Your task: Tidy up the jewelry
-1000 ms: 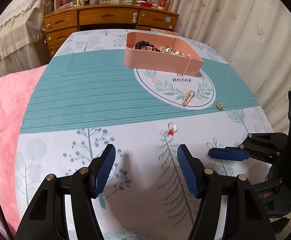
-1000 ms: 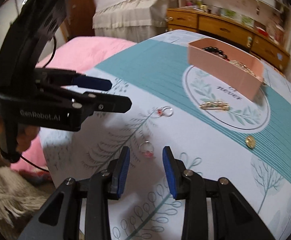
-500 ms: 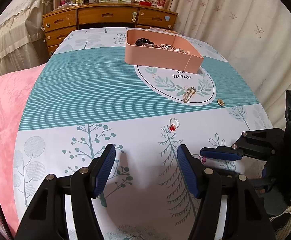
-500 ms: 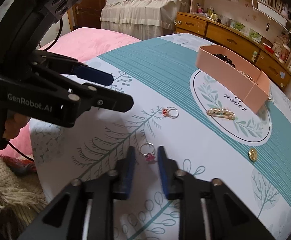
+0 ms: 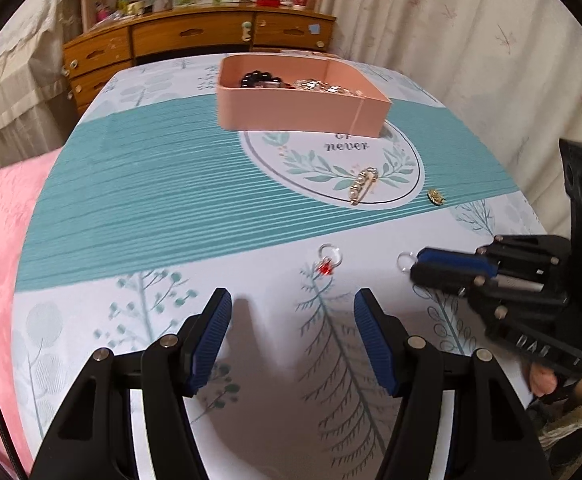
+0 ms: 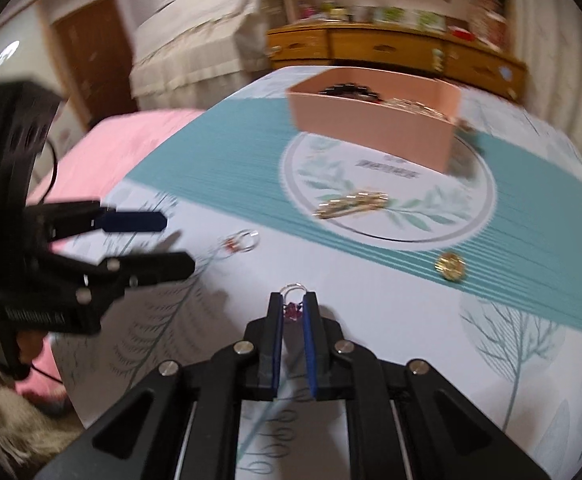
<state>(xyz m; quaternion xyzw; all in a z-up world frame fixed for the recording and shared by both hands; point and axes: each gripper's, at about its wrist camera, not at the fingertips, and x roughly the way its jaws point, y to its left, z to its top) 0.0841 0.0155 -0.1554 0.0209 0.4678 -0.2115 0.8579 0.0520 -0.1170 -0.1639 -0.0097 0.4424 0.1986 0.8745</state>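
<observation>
Pink box (image 5: 303, 114) on teal-striped, leaf-printed white tablecloth (image 5: 139, 184).

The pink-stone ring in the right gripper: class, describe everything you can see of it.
The pink-stone ring is a thin silvery wire band with a small pink-magenta stone. It sits pinched between the blue pads of the right gripper, stone between the fingertips, band loop poking out ahead. In the left wrist view the loop shows at the gripper tip. Whether it is lifted off the tablecloth is unclear.

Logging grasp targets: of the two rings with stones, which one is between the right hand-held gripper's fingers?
The pink-stone ring, pinched in the right hand-held gripper. The red-stone ring lies free on the tablecloth, farther left.
</observation>
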